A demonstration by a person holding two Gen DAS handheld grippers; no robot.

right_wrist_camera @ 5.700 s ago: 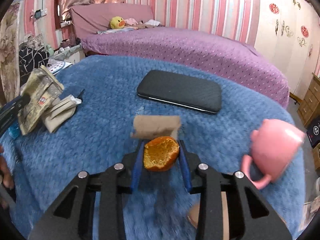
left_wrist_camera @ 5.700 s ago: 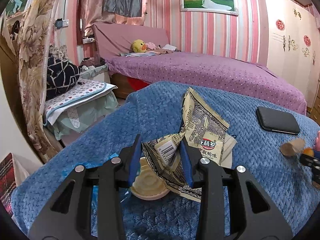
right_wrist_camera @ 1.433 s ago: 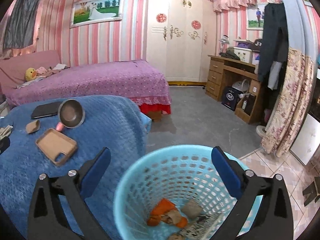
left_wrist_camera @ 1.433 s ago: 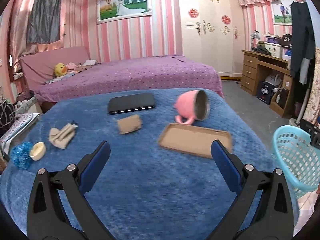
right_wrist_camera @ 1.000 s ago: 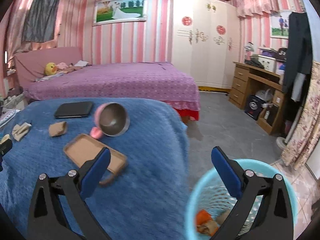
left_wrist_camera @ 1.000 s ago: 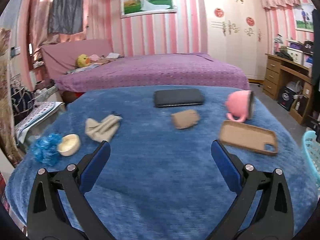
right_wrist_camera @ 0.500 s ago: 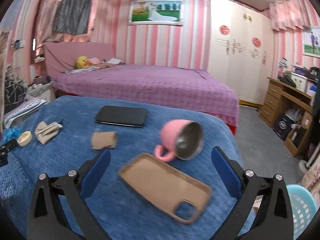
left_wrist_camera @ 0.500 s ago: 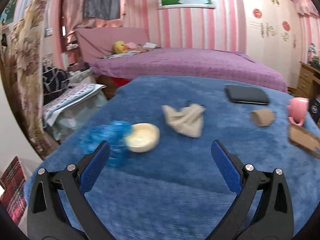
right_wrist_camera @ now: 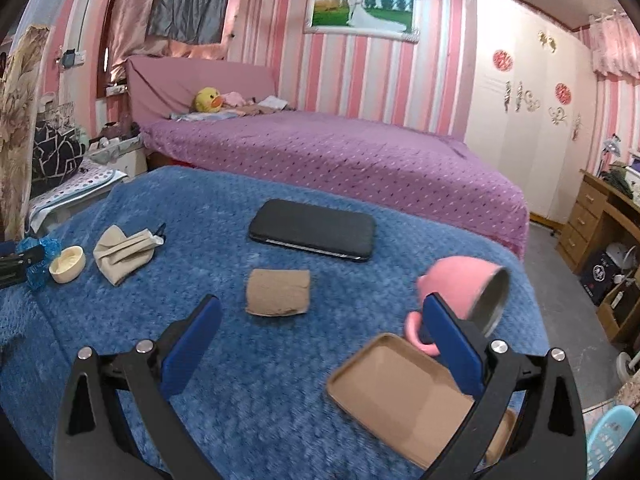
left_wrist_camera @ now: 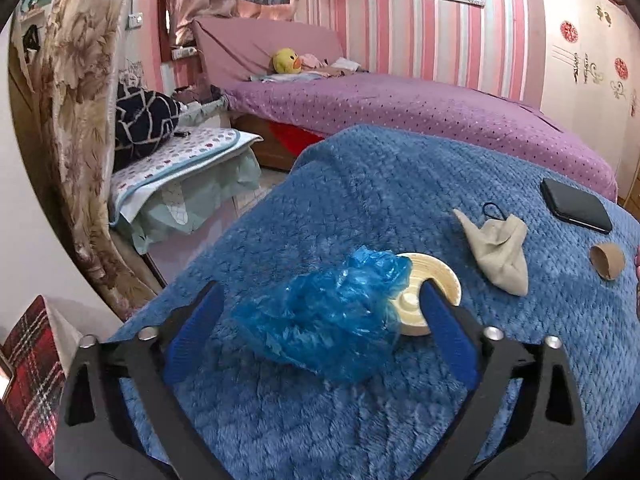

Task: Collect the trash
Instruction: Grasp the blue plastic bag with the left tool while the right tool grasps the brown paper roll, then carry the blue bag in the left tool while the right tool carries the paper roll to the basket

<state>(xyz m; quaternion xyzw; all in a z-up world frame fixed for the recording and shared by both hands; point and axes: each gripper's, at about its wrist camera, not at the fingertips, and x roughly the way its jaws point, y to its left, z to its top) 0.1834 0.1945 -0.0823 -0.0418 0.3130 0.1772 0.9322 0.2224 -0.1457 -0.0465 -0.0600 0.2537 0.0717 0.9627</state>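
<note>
A crumpled blue plastic bag (left_wrist_camera: 328, 316) lies on the blue blanket, against a cream round lid (left_wrist_camera: 424, 300). My left gripper (left_wrist_camera: 320, 312) is open with the bag between its fingers, not gripped. A beige crumpled cloth (left_wrist_camera: 500, 252) and a cardboard roll (left_wrist_camera: 607, 260) lie to the right. My right gripper (right_wrist_camera: 320, 328) is open and empty, above the blanket just short of the flattened cardboard roll (right_wrist_camera: 278, 292). The bag (right_wrist_camera: 38, 258), lid (right_wrist_camera: 67, 264) and cloth (right_wrist_camera: 122, 254) show at far left in the right wrist view.
A black phone (right_wrist_camera: 314, 229), a tipped pink mug (right_wrist_camera: 464, 292) and a tan phone case (right_wrist_camera: 404, 396) lie on the blanket. The light blue basket's rim (right_wrist_camera: 608, 436) shows at bottom right. A purple bed (right_wrist_camera: 340, 152) stands behind, a bedside stand (left_wrist_camera: 176, 160) to the left.
Both grippers swung left from the basket back over the blanket. The left gripper closed in on the blue bag, now between its fingers. The right gripper came up to the cardboard roll.
</note>
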